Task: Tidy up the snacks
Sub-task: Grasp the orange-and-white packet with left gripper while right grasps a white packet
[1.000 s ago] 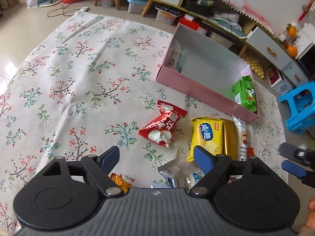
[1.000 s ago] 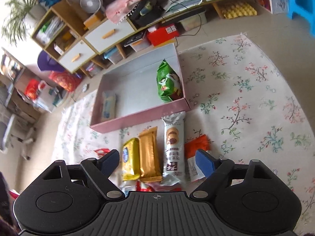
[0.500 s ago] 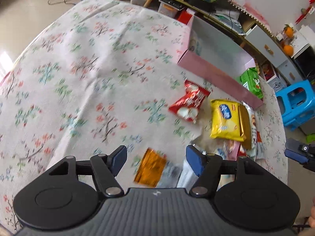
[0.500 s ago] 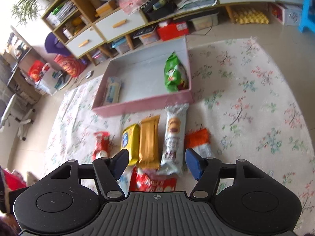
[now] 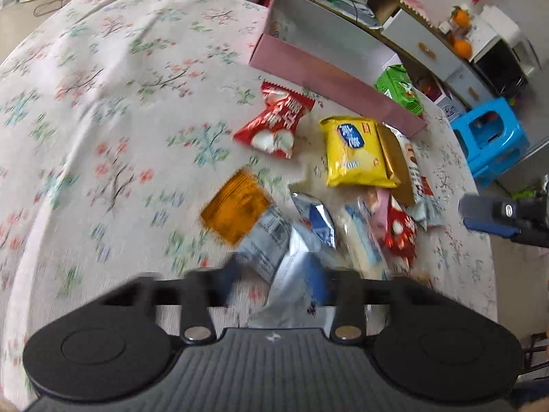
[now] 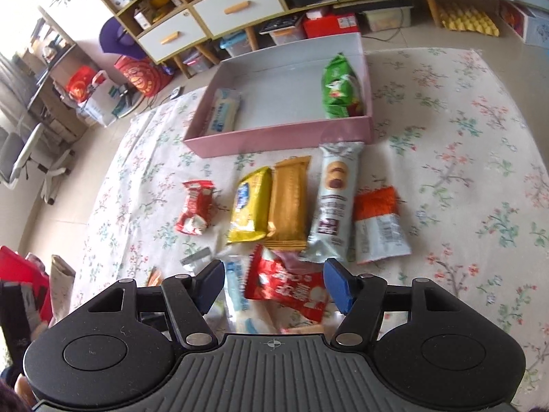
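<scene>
Pink box (image 5: 329, 79) at one o'clock in the left wrist view, one green packet (image 5: 399, 87) inside; left tongs (image 5: 278, 274), just been closing, blurred around a silver-blue packet (image 5: 298, 267), grip uncertain. Right wrist view: box holds two packets, green and pale blue (image 6: 224, 111); about ten wait on the floral desk (image 6: 463, 158). Right tongs (image 6: 274, 286) half open over one red packet (image 6: 291, 288), not gripping. Task barely begun.

Beyond the claw, a shelf unit with white drawers (image 6: 219, 13) lines the wall, a red box (image 6: 329, 24) beneath it, and a blue plastic stool (image 5: 490, 137) stands far right.
</scene>
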`<state>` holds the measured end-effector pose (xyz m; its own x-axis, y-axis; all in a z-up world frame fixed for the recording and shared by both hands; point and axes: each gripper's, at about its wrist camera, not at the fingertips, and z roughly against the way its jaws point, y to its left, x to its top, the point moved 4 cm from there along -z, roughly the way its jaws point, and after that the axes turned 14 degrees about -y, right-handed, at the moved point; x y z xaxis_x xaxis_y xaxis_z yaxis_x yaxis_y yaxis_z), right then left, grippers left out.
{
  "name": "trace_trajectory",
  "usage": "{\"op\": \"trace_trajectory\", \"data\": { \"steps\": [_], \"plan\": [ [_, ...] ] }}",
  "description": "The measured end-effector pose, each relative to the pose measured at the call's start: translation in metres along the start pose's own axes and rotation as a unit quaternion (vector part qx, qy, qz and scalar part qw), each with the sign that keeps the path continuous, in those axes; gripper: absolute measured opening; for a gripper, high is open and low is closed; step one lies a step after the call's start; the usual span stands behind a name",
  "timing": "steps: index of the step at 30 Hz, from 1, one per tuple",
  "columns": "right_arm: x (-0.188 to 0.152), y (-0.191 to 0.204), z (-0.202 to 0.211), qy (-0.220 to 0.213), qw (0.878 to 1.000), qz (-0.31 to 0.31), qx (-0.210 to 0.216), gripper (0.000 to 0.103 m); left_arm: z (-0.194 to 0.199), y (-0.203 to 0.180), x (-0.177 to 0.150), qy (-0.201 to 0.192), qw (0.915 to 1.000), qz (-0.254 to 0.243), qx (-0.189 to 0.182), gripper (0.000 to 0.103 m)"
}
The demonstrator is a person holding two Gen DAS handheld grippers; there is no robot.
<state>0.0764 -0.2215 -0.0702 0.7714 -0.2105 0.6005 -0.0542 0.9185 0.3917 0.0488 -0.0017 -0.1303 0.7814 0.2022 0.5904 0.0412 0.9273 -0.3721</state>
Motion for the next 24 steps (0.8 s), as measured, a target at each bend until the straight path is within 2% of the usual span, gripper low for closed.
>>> {"op": "trace_trajectory", "data": {
  "steps": [2, 3, 6, 9, 11, 14, 16, 17, 19, 24],
  "plan": [
    [-0.005, 0.009, -0.008, 0.013, 1.000, 0.008, 0.004, 0.064, -0.003, 0.004, 0.005, -0.010, 0.9999, 0.010, -0.003, 0.020],
    [-0.009, 0.015, -0.011, 0.021, 1.000, 0.013, 0.010, 0.064, -0.003, 0.006, 0.008, -0.017, 0.9998, 0.006, 0.000, 0.009],
    [-0.024, 0.036, -0.017, 0.044, 0.998, 0.029, 0.046, 0.064, -0.003, 0.014, 0.014, -0.034, 0.9994, 0.007, 0.002, 0.006],
    [-0.041, 0.065, -0.020, 0.061, 0.991, 0.067, 0.096, 0.064, -0.005, 0.020, 0.016, -0.032, 0.9994, 0.007, 0.005, 0.003],
    [-0.055, 0.082, -0.026, 0.081, 0.987, 0.092, 0.106, 0.064, -0.007, 0.021, 0.016, -0.027, 0.9996, 0.003, 0.007, 0.003],
    [-0.074, 0.087, -0.044, 0.123, 0.985, 0.084, 0.083, 0.064, -0.001, 0.025, 0.016, -0.020, 0.9998, 0.005, 0.002, 0.004],
    [-0.082, 0.088, -0.051, 0.135, 0.985, 0.082, 0.063, 0.064, 0.004, 0.029, 0.018, -0.020, 0.9997, 0.010, 0.004, 0.005],
    [-0.085, 0.086, -0.054, 0.135, 0.986, 0.077, 0.054, 0.064, 0.008, 0.031, 0.019, -0.022, 0.9997, 0.011, 0.008, 0.005],
    [-0.086, 0.080, -0.060, 0.130, 0.989, 0.059, 0.030, 0.065, 0.014, 0.037, 0.022, -0.027, 0.9993, 0.020, 0.018, 0.015],
    [-0.086, 0.092, -0.067, 0.086, 0.994, 0.063, 0.004, 0.067, 0.018, 0.049, 0.030, -0.037, 0.9975, 0.048, 0.035, 0.021]
  ]
}}
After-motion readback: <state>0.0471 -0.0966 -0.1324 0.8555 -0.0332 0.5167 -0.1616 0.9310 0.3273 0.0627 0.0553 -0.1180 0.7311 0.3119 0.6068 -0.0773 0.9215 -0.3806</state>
